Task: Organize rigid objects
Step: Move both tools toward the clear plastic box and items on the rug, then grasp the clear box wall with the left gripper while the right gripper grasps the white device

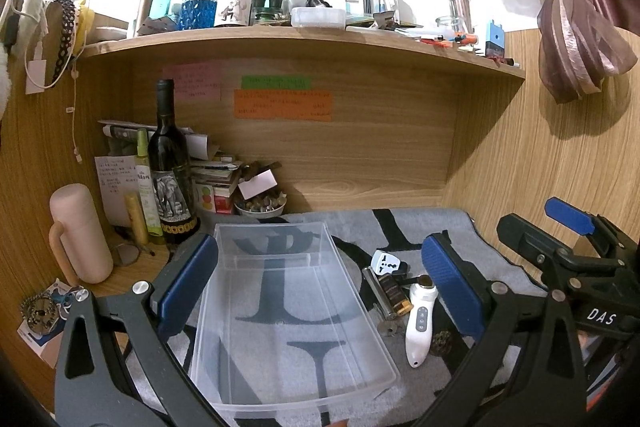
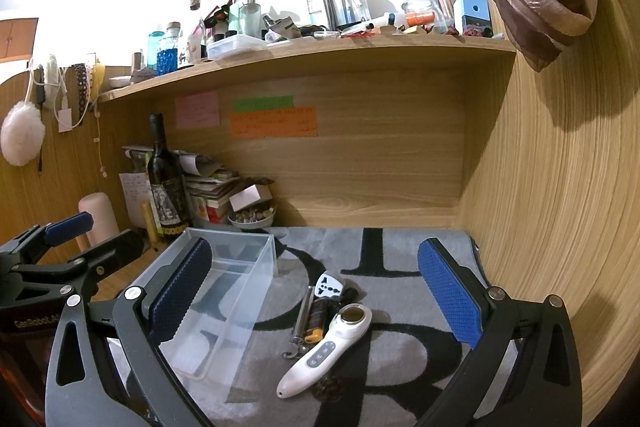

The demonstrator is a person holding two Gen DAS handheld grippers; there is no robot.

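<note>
Claws are both gaping wide with nothing in them: I am holding my left claw (image 1: 320,287) around the clear plastic bin (image 1: 288,311) lying on the grey mat (image 2: 400,367), my right claw (image 2: 316,307) over the loose pieces. White handheld device (image 2: 324,351), lighter (image 2: 318,319), metal tool (image 2: 302,315) and travel adapter (image 2: 330,285) are lying clustered beside the bin. Farther off, a wine bottle (image 1: 170,167) is standing at the desk's back left corner.

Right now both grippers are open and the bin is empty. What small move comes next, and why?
Probably ease the right gripper down over the white device. It lies nearest and on top of the cluster beside the bin, already between the open fingers, with nothing held yet.
</note>
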